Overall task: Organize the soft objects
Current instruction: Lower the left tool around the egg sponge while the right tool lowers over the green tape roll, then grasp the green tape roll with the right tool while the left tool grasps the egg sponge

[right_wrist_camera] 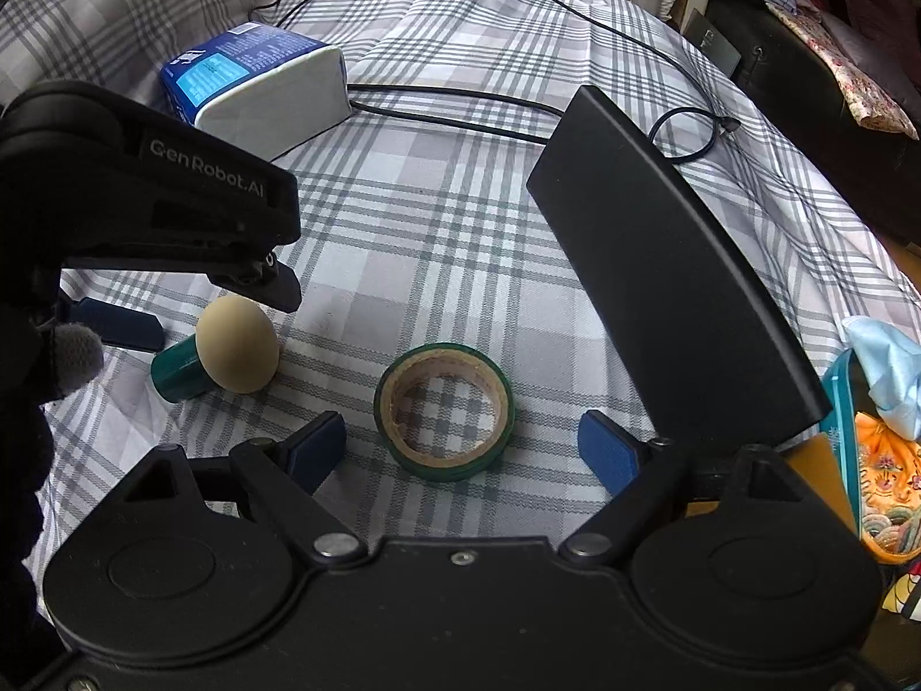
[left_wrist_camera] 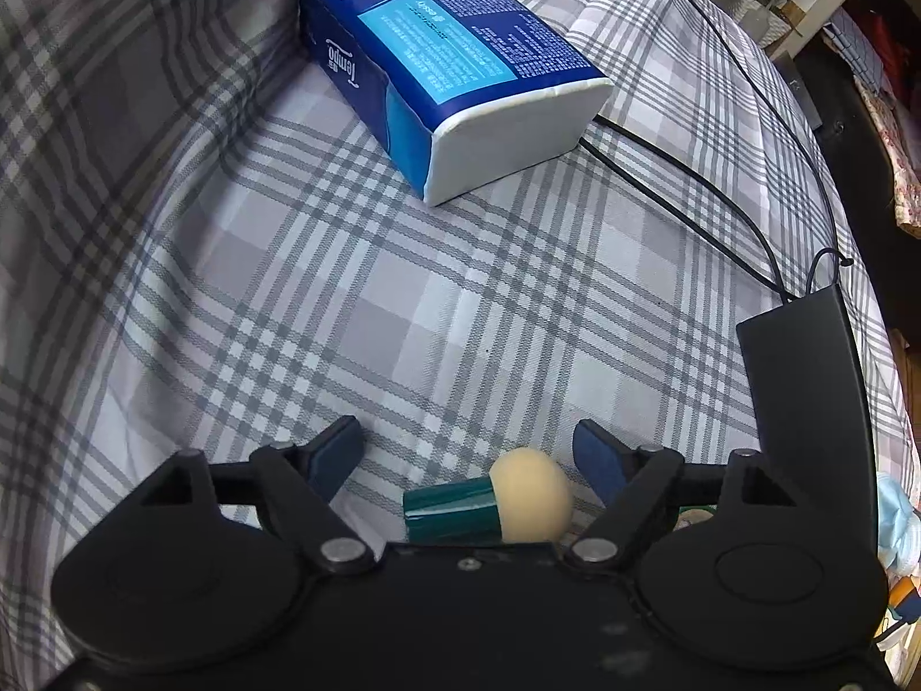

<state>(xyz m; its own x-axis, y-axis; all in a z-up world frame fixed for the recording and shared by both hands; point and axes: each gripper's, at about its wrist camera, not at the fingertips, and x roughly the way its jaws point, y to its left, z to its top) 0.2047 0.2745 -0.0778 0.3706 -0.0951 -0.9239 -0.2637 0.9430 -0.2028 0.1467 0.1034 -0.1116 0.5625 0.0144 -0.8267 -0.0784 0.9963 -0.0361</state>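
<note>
Little looks sorted yet — both claws are spread and empty. The left claw (left_wrist_camera: 469, 449) hangs over the beige-headed mushroom toy (right_wrist_camera: 221, 354), the right claw (right_wrist_camera: 460, 443) over the green tape roll (right_wrist_camera: 443, 412). The tissue pack (left_wrist_camera: 449, 63) lies farther off on the plaid bed (left_wrist_camera: 403, 316) — all still to be gathered.

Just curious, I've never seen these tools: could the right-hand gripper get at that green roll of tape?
Probably yes. The right gripper stands open with the green tape roll lying flat between its fingers, nothing across it. The egg-shaped object lies apart, to the side.
</note>
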